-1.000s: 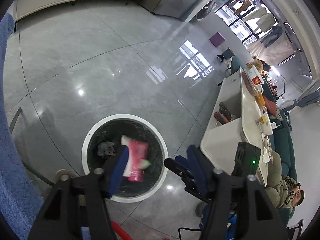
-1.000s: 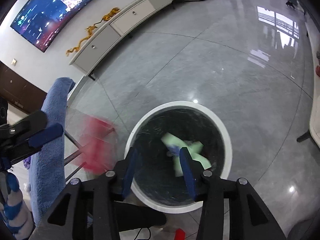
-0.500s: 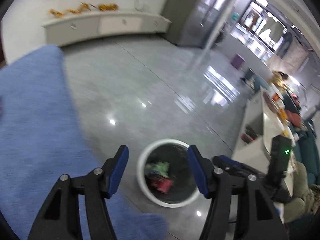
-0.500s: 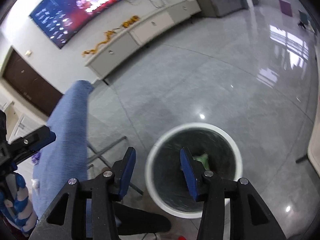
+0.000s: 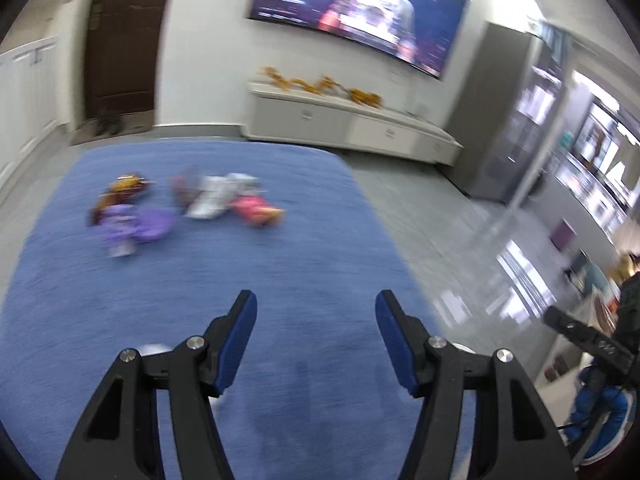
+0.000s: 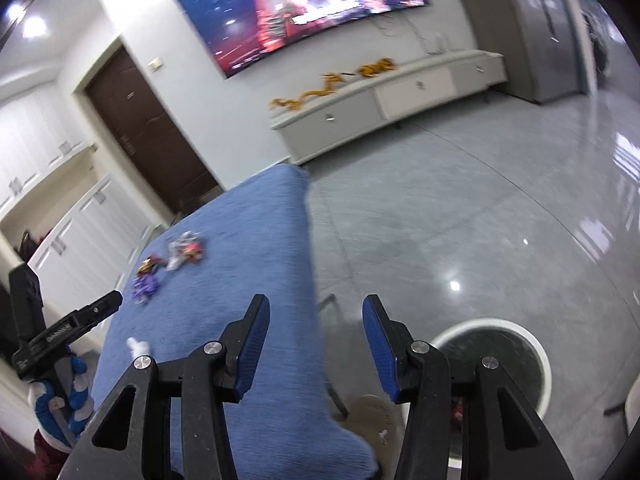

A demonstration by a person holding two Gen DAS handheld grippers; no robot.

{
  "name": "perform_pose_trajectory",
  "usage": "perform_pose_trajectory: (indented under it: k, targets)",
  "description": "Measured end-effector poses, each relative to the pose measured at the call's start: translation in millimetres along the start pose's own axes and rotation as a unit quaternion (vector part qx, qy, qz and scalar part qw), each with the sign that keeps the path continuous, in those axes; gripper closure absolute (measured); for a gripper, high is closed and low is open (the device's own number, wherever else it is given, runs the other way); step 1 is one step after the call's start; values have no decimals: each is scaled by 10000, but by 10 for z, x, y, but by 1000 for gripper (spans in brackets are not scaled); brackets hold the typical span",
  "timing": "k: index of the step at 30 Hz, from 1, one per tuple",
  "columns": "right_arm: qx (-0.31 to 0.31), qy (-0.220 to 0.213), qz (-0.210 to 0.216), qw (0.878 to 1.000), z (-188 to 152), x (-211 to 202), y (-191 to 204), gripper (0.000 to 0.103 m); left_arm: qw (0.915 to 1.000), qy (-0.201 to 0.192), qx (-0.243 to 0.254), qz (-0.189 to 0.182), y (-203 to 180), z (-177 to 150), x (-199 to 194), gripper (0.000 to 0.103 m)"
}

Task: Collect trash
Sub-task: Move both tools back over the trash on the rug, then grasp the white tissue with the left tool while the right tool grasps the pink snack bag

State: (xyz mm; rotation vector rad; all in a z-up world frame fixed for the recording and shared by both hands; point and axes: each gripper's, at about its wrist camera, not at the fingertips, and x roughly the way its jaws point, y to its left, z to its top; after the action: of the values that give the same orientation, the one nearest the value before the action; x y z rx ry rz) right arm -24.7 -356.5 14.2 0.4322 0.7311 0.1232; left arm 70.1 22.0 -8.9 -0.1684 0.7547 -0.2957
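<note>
Several crumpled wrappers lie on a blue cloth-covered table (image 5: pixel 280 272): a purple one (image 5: pixel 132 226), a silver one (image 5: pixel 212 196), a pink one (image 5: pixel 256 208) and a brown-gold one (image 5: pixel 120 190). They also show in the right wrist view as a small cluster (image 6: pixel 172 262). My left gripper (image 5: pixel 316 340) is open and empty over the near part of the table. My right gripper (image 6: pixel 316 344) is open and empty at the table's right edge. A white round trash bin (image 6: pixel 536 352) with a dark liner stands on the floor at the right.
A small white scrap (image 6: pixel 138 346) lies on the blue table near its front. A grey tiled floor (image 6: pixel 460 220) spreads to the right. A white TV cabinet (image 6: pixel 384 100) and a wall screen (image 6: pixel 304 4) stand at the back, a dark door (image 6: pixel 148 136) at the left.
Both grippers have swung up and left, away from the bin toward the blue table. The wrappers on the table have come into view. Both stay open and empty.
</note>
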Motion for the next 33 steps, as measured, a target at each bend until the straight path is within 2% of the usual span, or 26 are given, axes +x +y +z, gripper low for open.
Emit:
perform_pose_trajectory:
  k: [2,7,10,13,18,19,20,23,26,33]
  targets:
    - [-215,36,87,9997,42,62,215,57,9996,-56,-214,180,394,10,-105,43]
    - [-672,114,359,9970,169,250,717,56,9969,-10,-664,432,1035,-120,-193,43]
    - [-885,129,529,9946,273,382,954,56,9968,166,-659,424,1072,-252,-118,43]
    - [-1072,189,676,9918,348,571,1199,56,9967,519,-529,338,1025,-422,71,43]
    - [-1283,469,865,9868,376,984,1492,56,9941,956,-342,369,879,-545,409,44]
    - [-1321,526,890,9858,382,1054,1540,56,9941,959,-307,407,892,-534,468,46]
    - [-1358,594,916,9847,390,1153,1587,56,9943,949,-280,400,889,-520,497,59]
    - [-1432,771,983,9818,434,1438,1690,56,9959,826,-291,205,967,-434,553,74]
    - [-1530,931,1034,9784,483,1795,1797,56,9967,667,-306,338,1094,-289,625,76]
    - [-1714,1300,1086,9705,559,2616,1968,56,9956,449,-683,448,1521,-23,825,77]
